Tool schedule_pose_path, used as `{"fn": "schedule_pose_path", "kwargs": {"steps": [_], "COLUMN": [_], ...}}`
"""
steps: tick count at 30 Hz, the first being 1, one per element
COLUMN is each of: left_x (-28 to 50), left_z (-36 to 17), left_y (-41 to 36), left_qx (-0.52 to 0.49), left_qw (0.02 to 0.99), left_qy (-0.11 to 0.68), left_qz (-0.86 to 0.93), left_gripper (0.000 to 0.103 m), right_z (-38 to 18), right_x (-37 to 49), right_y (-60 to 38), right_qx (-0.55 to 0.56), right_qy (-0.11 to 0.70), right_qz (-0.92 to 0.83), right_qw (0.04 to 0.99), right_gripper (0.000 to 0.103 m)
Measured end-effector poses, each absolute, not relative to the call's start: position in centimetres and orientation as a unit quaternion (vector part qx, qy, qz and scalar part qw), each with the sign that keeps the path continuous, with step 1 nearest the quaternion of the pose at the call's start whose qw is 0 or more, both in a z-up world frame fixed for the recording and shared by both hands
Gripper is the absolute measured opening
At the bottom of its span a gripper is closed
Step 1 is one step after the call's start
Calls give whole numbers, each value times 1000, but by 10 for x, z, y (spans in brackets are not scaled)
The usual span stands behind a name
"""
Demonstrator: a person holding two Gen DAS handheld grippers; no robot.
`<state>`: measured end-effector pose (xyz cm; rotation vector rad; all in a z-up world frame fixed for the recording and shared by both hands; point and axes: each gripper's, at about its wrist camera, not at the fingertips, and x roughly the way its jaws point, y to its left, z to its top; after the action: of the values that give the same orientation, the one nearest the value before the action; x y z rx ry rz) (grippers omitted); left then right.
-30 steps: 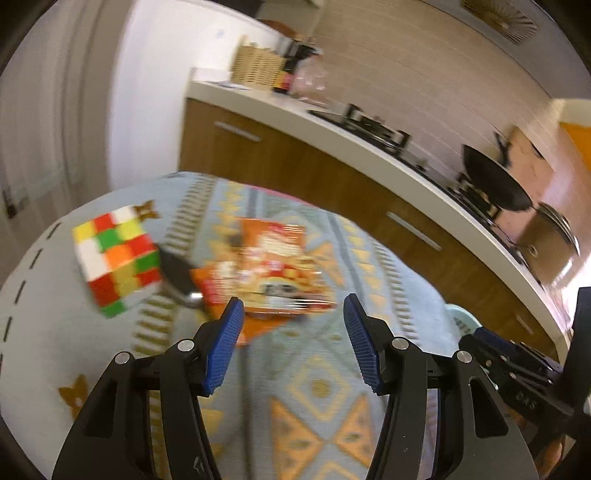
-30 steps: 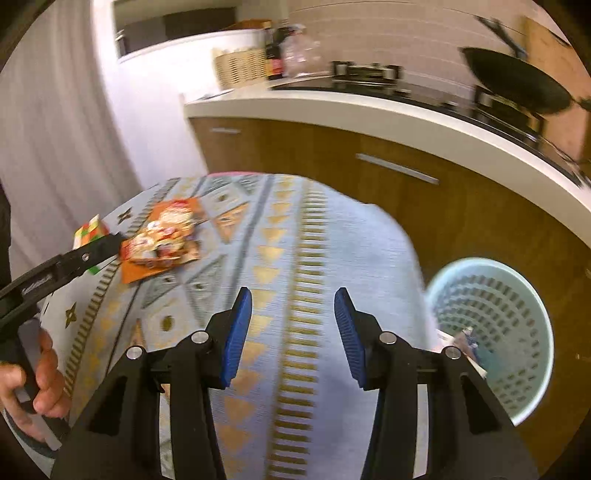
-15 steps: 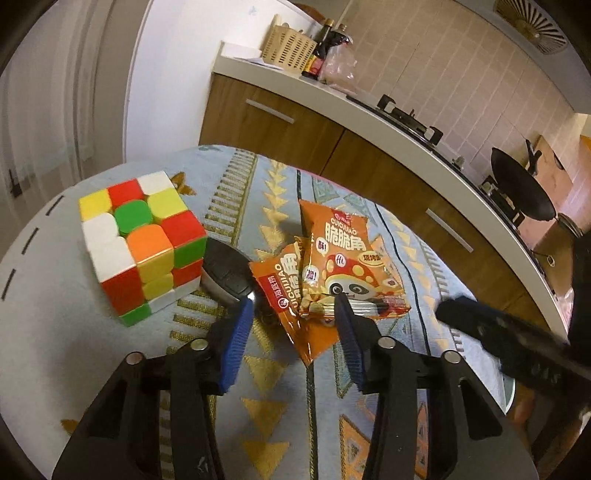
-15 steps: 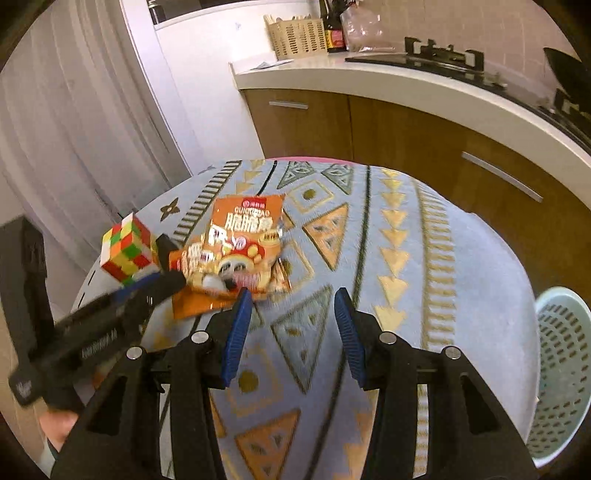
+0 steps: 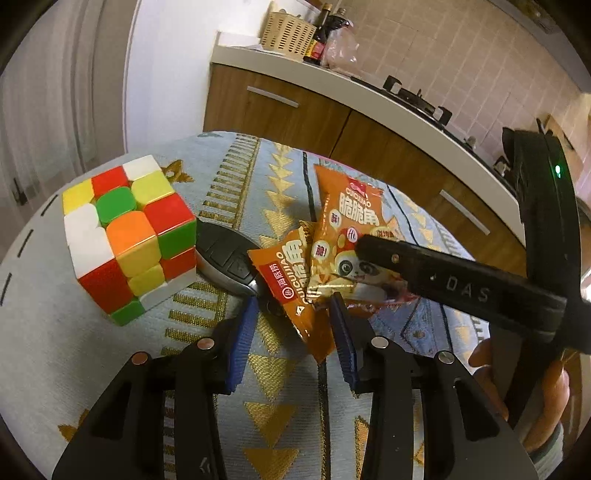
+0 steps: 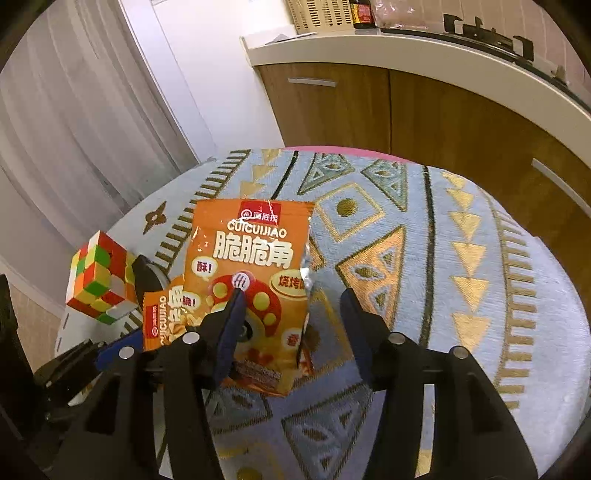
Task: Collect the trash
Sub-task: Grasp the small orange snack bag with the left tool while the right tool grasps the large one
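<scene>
Two orange snack wrappers overlap on the patterned tablecloth. The small wrapper (image 5: 291, 280) has its lower corner between the jaws of my left gripper (image 5: 293, 306). Those jaws are closing, and the blue pads are not pressing on the foil. The large wrapper (image 6: 251, 251) lies flat with its lower half between the jaws of my right gripper (image 6: 291, 299), which are opening and grip nothing. The right gripper's left finger hangs over the wrapper's print. In the left wrist view a right finger (image 5: 443, 280) reaches across the large wrapper (image 5: 351, 218). The small wrapper (image 6: 162, 314) peeks out at its left.
A colour cube (image 5: 125, 236) and a black car key (image 5: 229, 258) sit just left of the wrappers. The round table's edge (image 6: 554, 369) curves close on the right. Behind it run wooden cabinets (image 6: 443, 122) and a white counter with a wicker basket (image 5: 291, 33). A hand (image 5: 546, 387) holds the right gripper.
My right gripper swung left from the bin side of the table to the large wrapper, and its jaws widened. My left gripper dropped closer to the small wrapper, and its jaws narrowed.
</scene>
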<state>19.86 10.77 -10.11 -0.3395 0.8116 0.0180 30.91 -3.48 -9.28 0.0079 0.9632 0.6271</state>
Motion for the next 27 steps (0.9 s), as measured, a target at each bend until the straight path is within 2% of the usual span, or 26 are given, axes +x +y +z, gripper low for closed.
{"fn": "schedule_pose_path", "kwargs": {"steps": [5,10,14,16,19,27], "left_x": [200,199,199,198,196,180], "left_z": [-101,-101,-101,-101,-101,-96], "left_y": [105,104,104,105,105,92], "left_qx": [-147,-143,-141,-144,-150,-134], "left_qw": [907,907,907,907,907,912], "left_qy": [395,397,396,396,393,388], "left_qz": [16,17,15,8,-3,-14], "left_gripper": [36,27,25,18,10,7], "right_z": [-94,-94,-92,-90,-83,-60], "right_x": [314,316,308,303,294,267], "right_y": [-35,-28,-22,-26,-41,-109], "right_qx": [17,10,-12,-11,-1,33], "right_qy": [457,455,445,437,423,409], "right_qz": [311,318,310,304,291,243], "right_qw": [833,832,840,847,858,879], "right_gripper": [50,50,14,6,2,1]}}
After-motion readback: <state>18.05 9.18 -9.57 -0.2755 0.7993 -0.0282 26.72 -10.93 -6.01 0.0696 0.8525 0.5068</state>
